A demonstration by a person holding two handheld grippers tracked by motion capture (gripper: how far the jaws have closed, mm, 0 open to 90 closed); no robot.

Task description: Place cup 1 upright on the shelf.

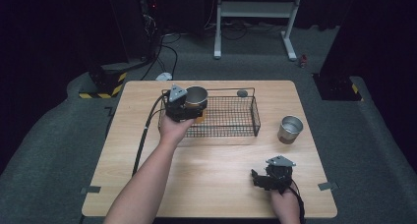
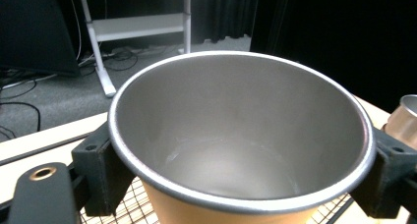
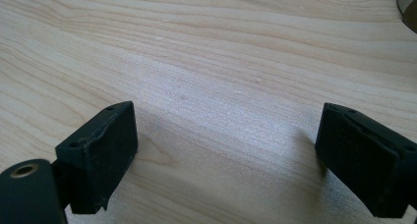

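Note:
A metal cup (image 1: pixel 195 98) with a tan outside and a bare steel inside is held just above the left end of a black wire basket (image 1: pixel 255 117). My left gripper (image 1: pixel 192 107) is shut on the cup, one jaw on each side below its rim. In the left gripper view the empty cup (image 2: pixel 236 145) sits between the jaws of the left gripper (image 2: pixel 243 174), with the basket mesh (image 2: pixel 123 200) beneath. Near the table's front right, my right gripper (image 1: pixel 257 179) is open and holds nothing. In its own view the right gripper (image 3: pixel 226 160) hovers over bare wood.
A second metal cup (image 1: pixel 290 129) stands upright on the wooden table (image 1: pixel 216 184) right of the basket, also seen as the cup edge (image 2: pixel 405 117) and a rim (image 3: pixel 410 5). A small grey disc (image 1: pixel 242 93) lies by the basket's far rim. A white stand (image 1: pixel 255 10) is beyond the table.

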